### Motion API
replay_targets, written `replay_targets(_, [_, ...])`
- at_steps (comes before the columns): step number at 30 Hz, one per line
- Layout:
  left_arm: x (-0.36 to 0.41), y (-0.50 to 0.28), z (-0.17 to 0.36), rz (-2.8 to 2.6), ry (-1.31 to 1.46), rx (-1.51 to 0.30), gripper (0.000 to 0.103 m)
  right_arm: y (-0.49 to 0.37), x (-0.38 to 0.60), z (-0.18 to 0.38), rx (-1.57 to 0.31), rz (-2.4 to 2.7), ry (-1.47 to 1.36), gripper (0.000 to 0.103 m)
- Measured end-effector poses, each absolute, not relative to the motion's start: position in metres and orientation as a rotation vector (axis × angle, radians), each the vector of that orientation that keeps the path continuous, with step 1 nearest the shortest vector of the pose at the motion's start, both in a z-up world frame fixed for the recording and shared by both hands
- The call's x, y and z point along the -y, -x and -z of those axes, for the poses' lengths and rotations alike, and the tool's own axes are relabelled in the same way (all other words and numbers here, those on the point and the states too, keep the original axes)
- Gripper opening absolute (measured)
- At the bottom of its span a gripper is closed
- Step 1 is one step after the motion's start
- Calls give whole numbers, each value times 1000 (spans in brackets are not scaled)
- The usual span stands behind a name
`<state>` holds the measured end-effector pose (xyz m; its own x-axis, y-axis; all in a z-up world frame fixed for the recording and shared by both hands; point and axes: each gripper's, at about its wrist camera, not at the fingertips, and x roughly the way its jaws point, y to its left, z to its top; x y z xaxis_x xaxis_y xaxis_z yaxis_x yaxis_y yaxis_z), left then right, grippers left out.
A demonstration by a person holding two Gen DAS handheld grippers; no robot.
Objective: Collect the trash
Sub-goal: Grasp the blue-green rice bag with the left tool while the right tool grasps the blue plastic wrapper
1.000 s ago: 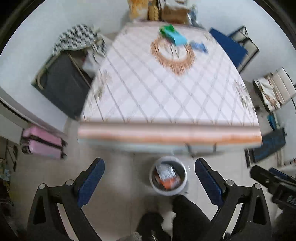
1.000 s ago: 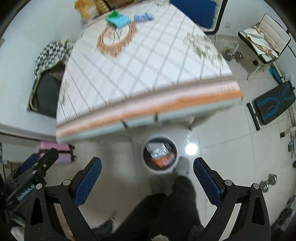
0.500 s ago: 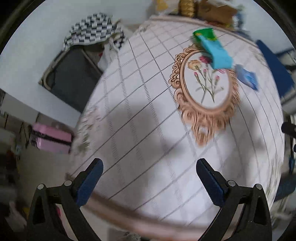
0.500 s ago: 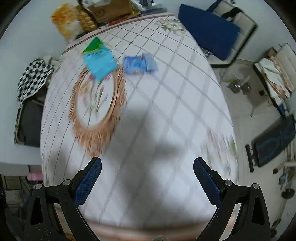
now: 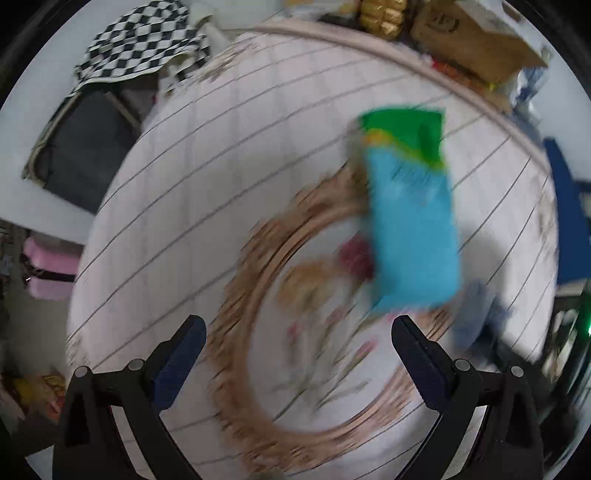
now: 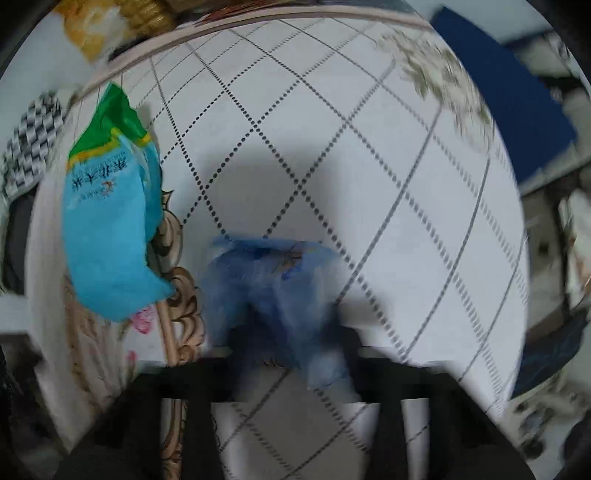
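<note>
The right gripper (image 6: 291, 332) has just been closing its jaws, and the crumpled, translucent blue plastic wrapper (image 6: 273, 280) sits between its dark fingers (image 6: 243, 339), bunched up over the fingertips and spilling forward from them onto the white tablecloth with a dotted diamond grid (image 6: 388, 177); motion blur hides the pads, so it cannot be told whether they already press on the wrapper. To the left of this gripper and a little ahead of it, apart from the blue wrapper, lies the flat turquoise plastic bag with a green top band and yellow stripe (image 6: 110, 221), partly over the cloth's brown ornate oval frame (image 6: 177, 291). The left gripper (image 5: 295, 354) hangs spread wide over that oval frame (image 5: 236, 332), nothing between its blue-padded fingers (image 5: 181, 354); the turquoise bag (image 5: 410, 221) lies ahead of it and toward its right finger, its near edge just beyond that fingertip, its printed face blurred. Right of that finger a pale blue smear (image 5: 476, 314) shows on the cloth, too blurred to identify with certainty. At the far edge of the table, well ahead of the left gripper, stands a brown cardboard box (image 5: 476, 40) beside a golden-yellow crinkled package (image 5: 380, 14); the box's contents cannot be seen. Off the table's left side a black-and-white checkered cloth (image 5: 136, 40) drapes over a dark case.
</note>
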<state>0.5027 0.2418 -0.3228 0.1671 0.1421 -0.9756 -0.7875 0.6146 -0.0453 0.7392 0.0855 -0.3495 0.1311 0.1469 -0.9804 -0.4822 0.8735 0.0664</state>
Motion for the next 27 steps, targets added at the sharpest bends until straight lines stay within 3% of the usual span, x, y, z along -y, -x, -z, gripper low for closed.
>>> replay_targets(5, [-249,-569,330,-645,681,-1241,103,-785,-57,344,-1375,-383,161,18])
replay_targets(12, [-272,-630,389,-674,675,-1386,102,-841,-45,352,-1409,-340,79,18])
replay_targets(14, [-272,-629,400,-685,644,-1398,100,-850,-48,356,-1413,-343,77,18])
replay_targets(18, [-259,-613,393,-652,554,-1346,84,-855,-55,357,-1404,-361,88,18])
replay_targets(27, [-201,-532,339,-607,349,-1237,83,-791,-21,330,-1357,-412,113,18])
